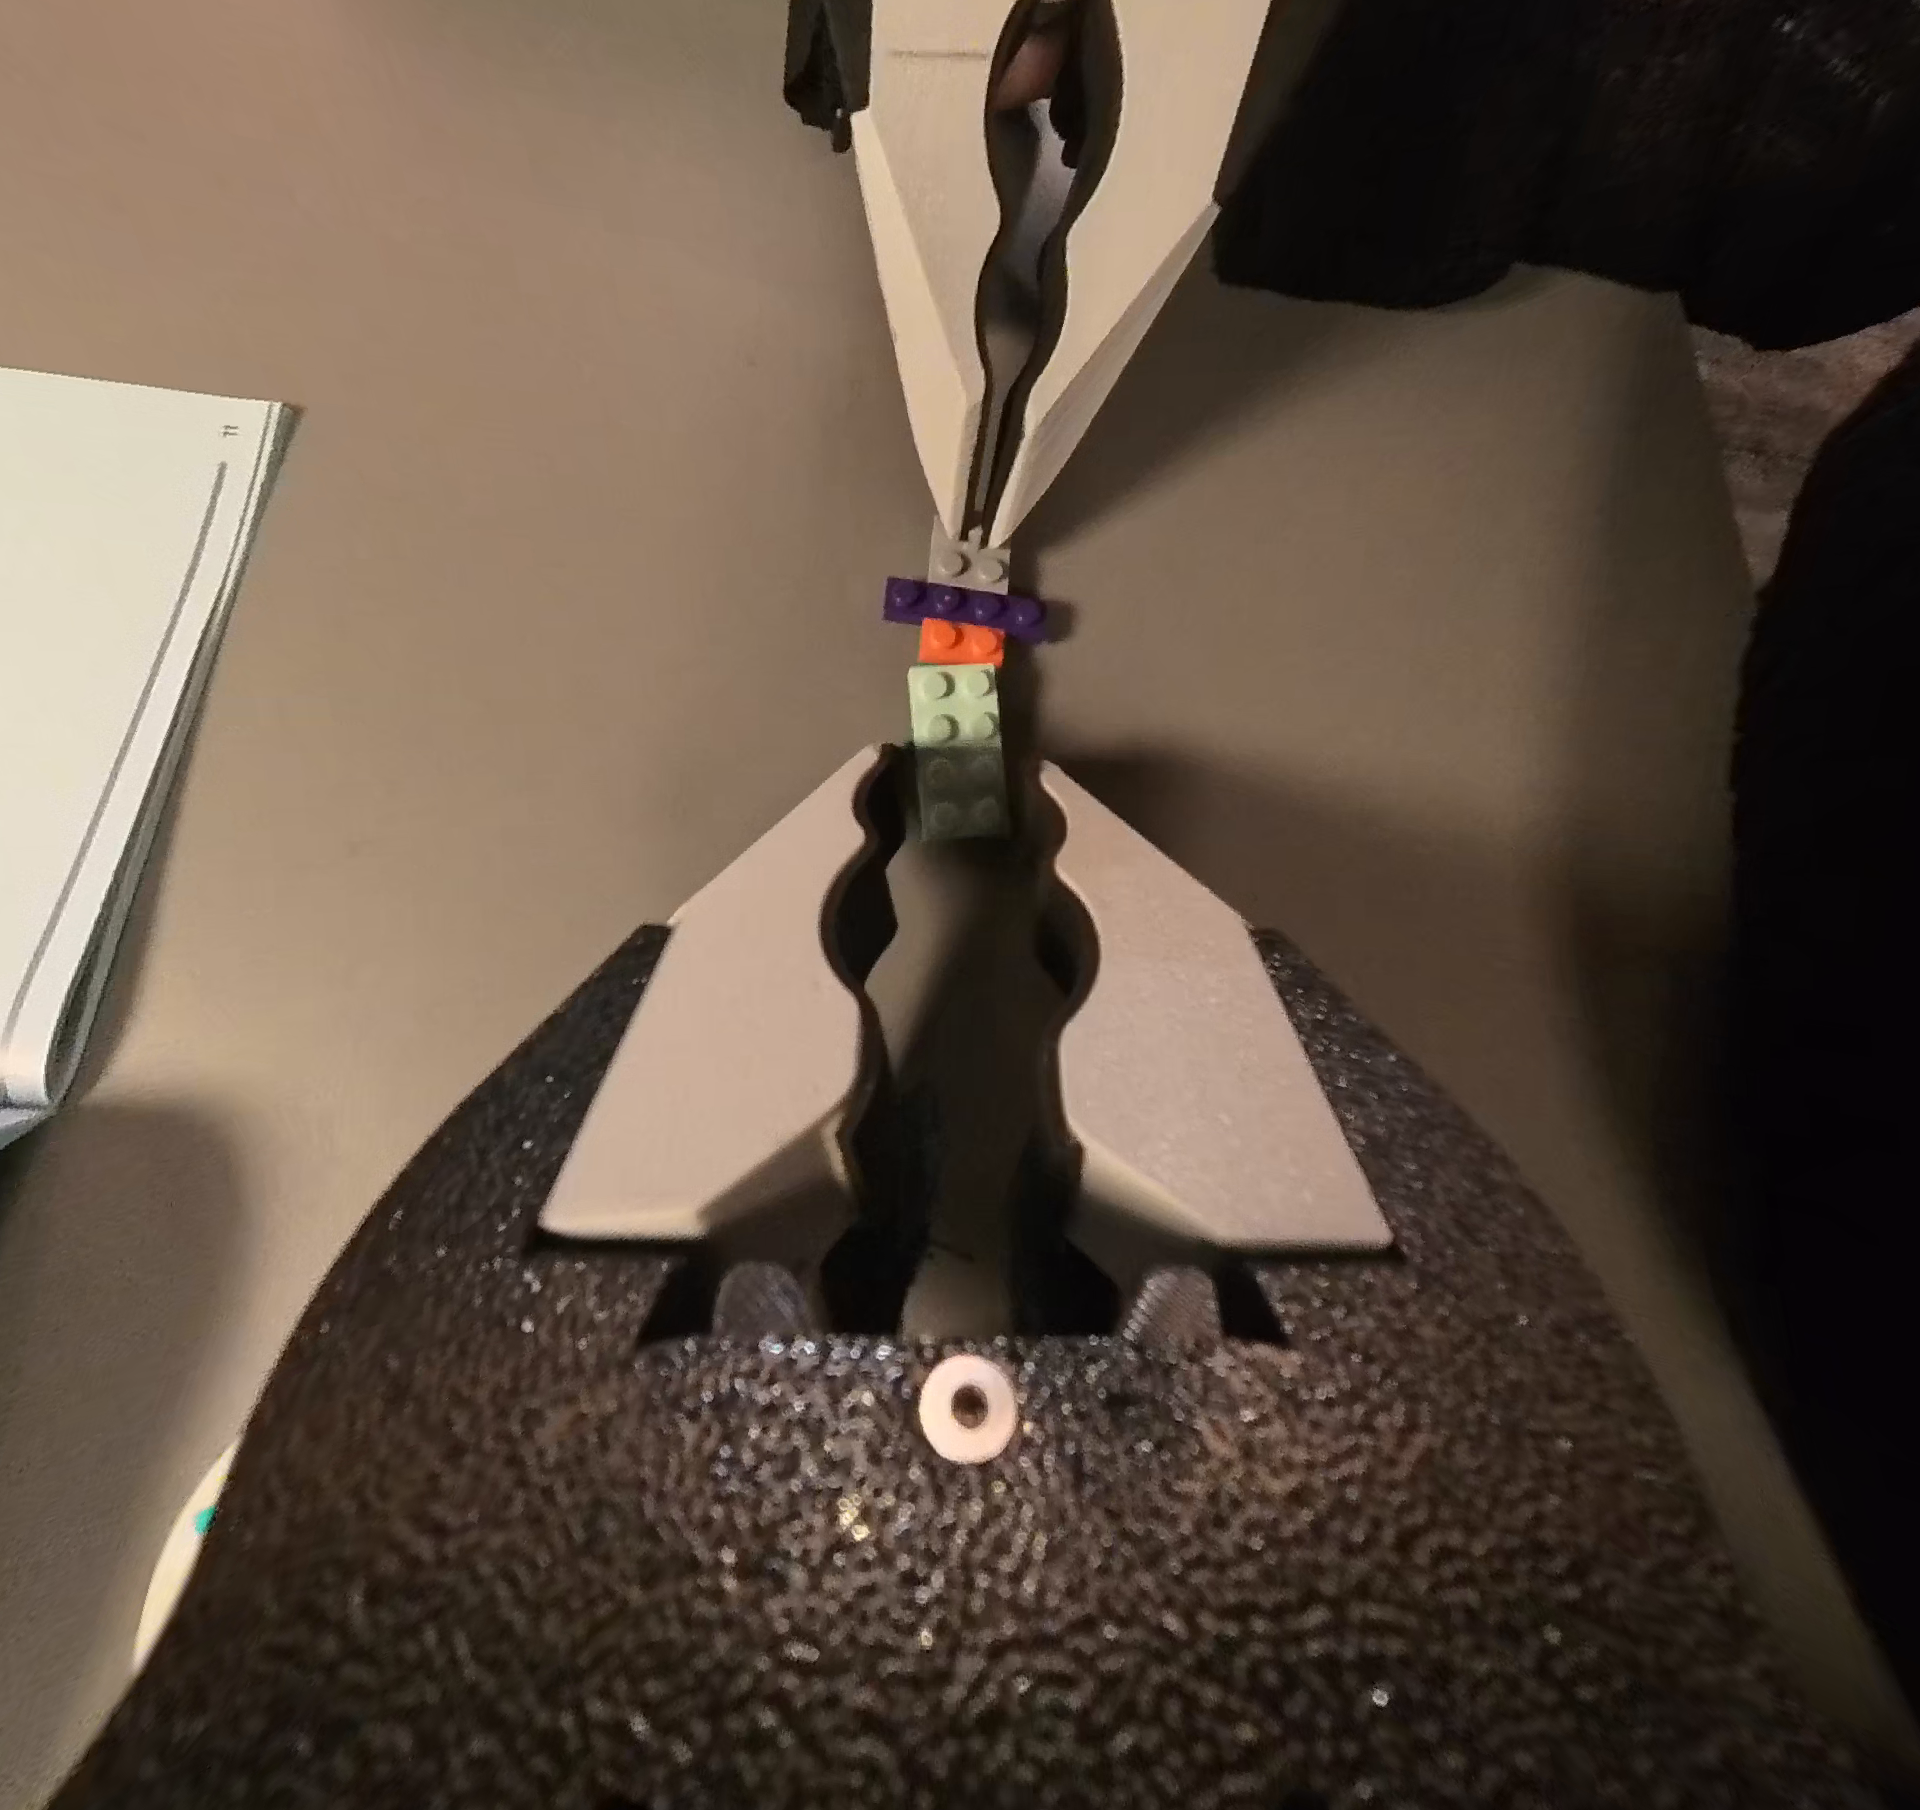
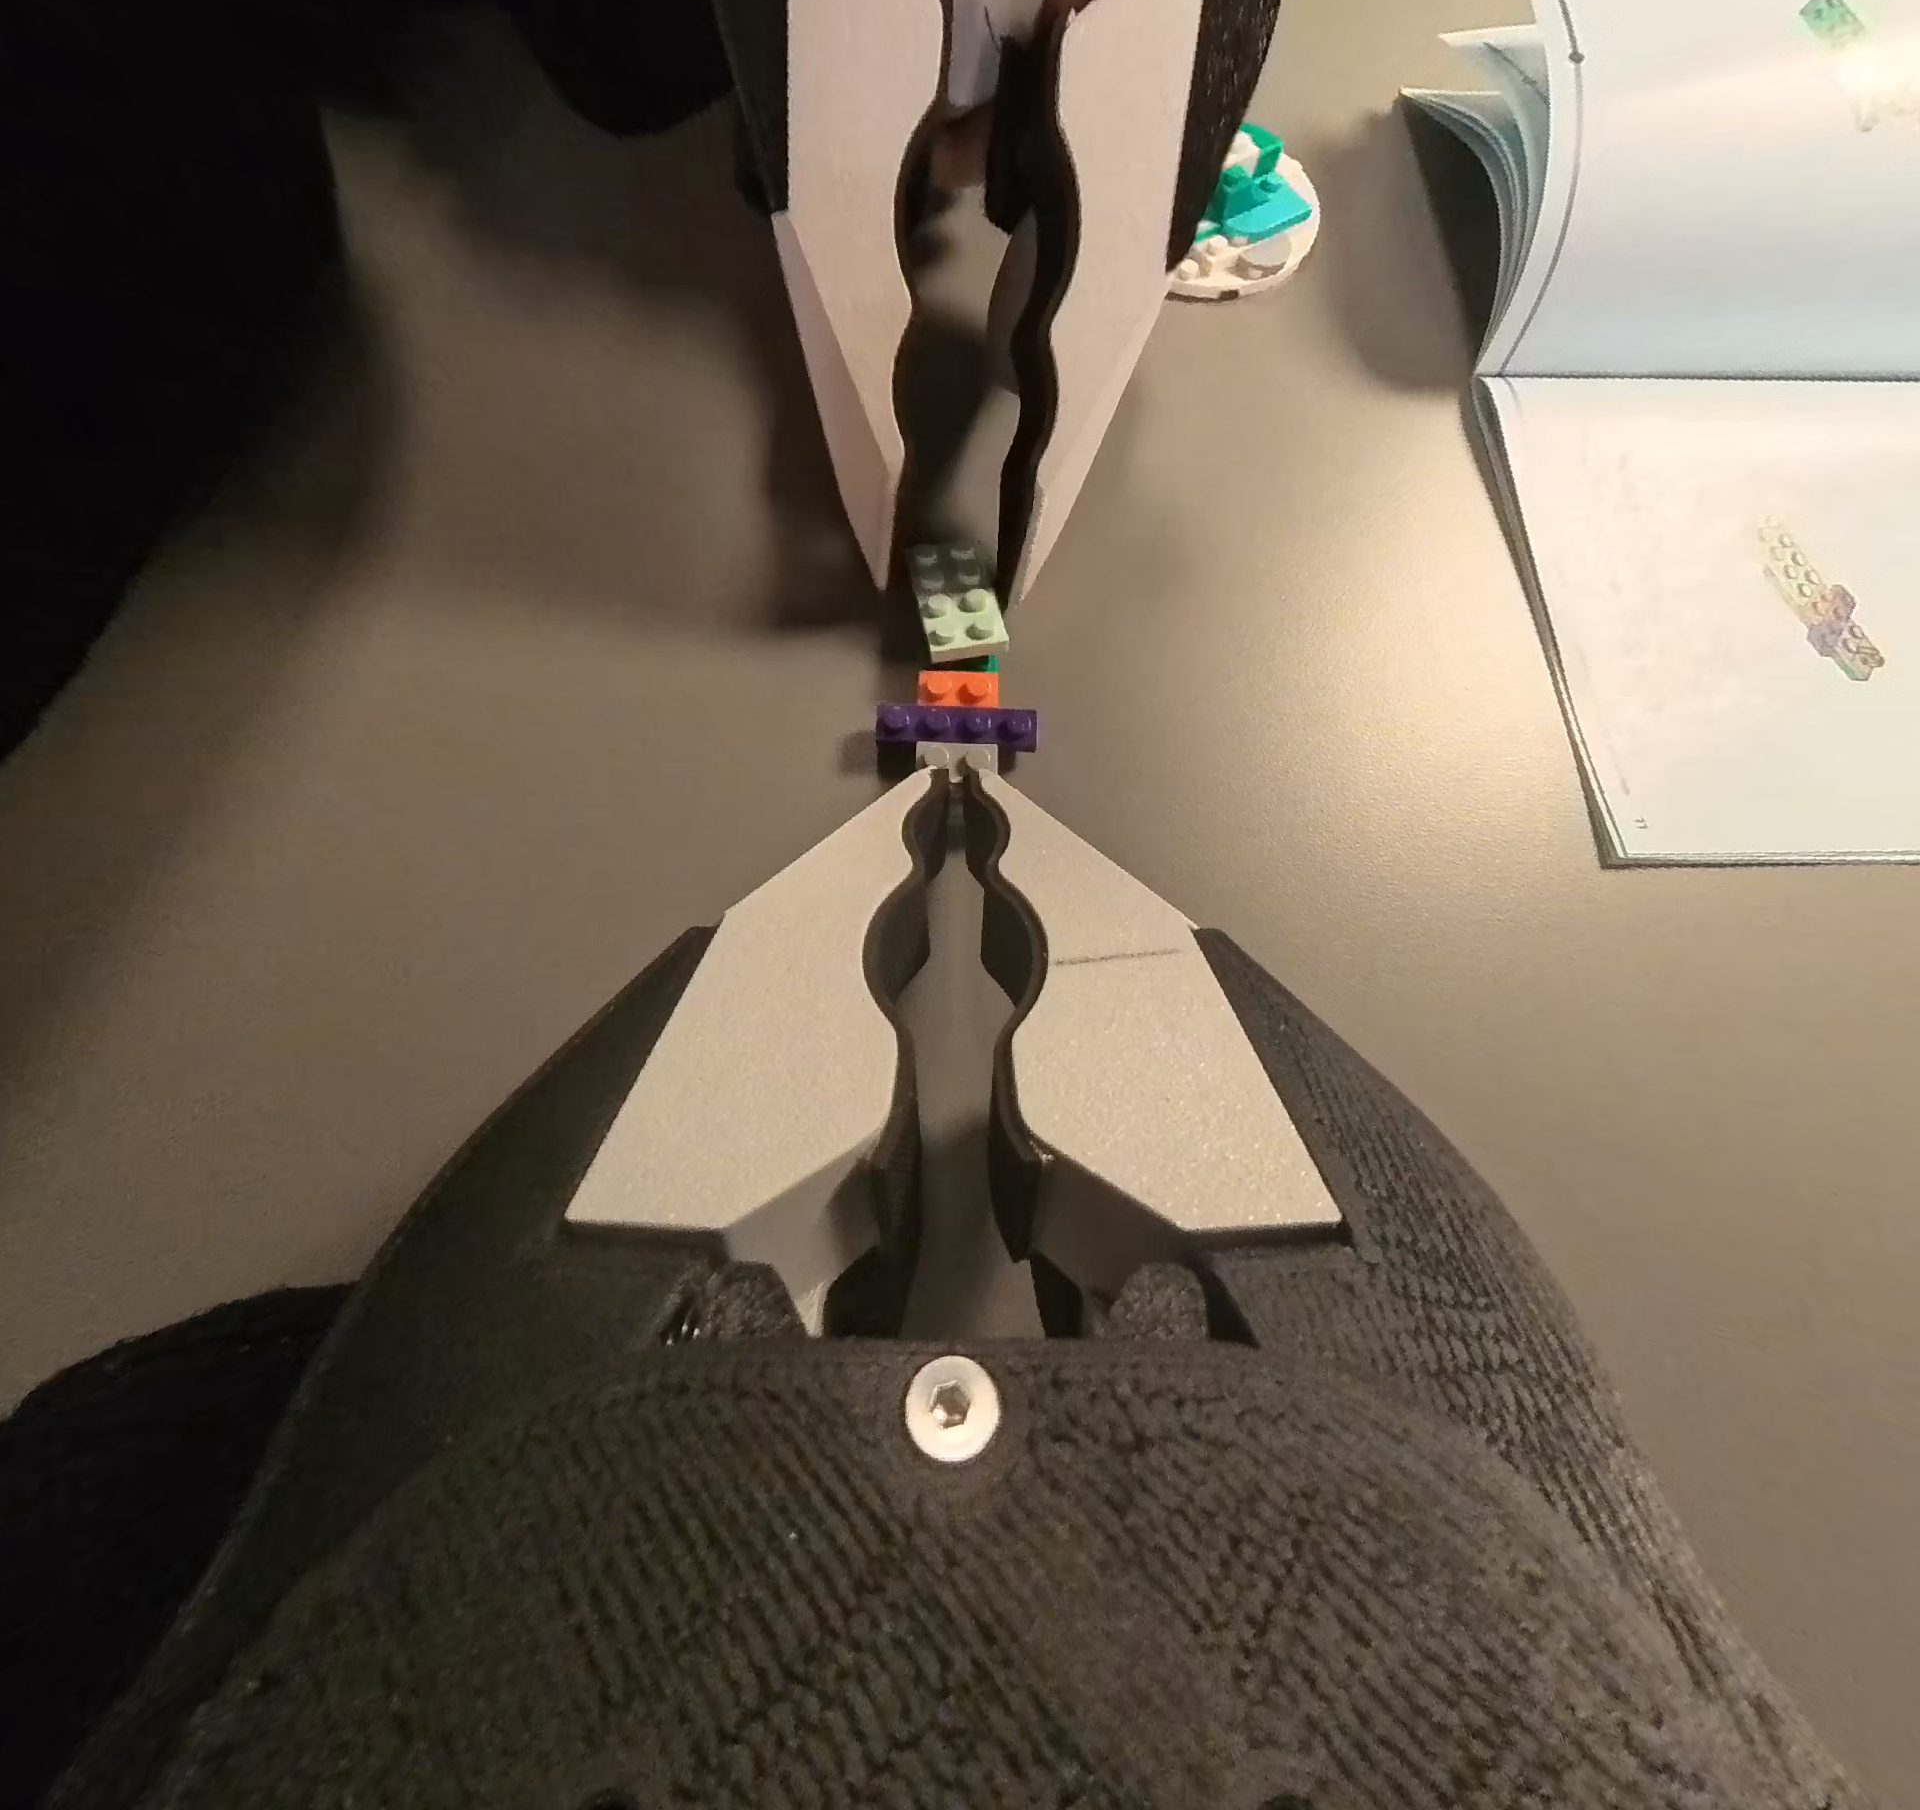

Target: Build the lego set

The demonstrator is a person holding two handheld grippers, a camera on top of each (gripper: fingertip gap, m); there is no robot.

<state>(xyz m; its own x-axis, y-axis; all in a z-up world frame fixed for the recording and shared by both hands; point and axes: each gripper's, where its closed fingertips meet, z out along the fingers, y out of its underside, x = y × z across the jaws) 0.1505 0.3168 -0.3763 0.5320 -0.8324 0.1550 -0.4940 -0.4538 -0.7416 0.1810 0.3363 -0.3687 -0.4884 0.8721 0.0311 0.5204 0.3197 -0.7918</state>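
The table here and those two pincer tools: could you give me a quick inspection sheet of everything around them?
Surface: plain grey-brown table, dimly lit.
Job's things: a short lego strip, grey plate, purple plate, orange brick, pale green plate, held between both tools above the table.
Clutter: open instruction booklet; small white and teal build behind.
Grippers: left gripper shut on the pale green plate; right gripper shut on the grey plate.
Cables: nothing seen.
Surroundings: dark fabric at the edge.

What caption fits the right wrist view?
Right gripper and left gripper hold opposite ends of a small lego strip above the table.
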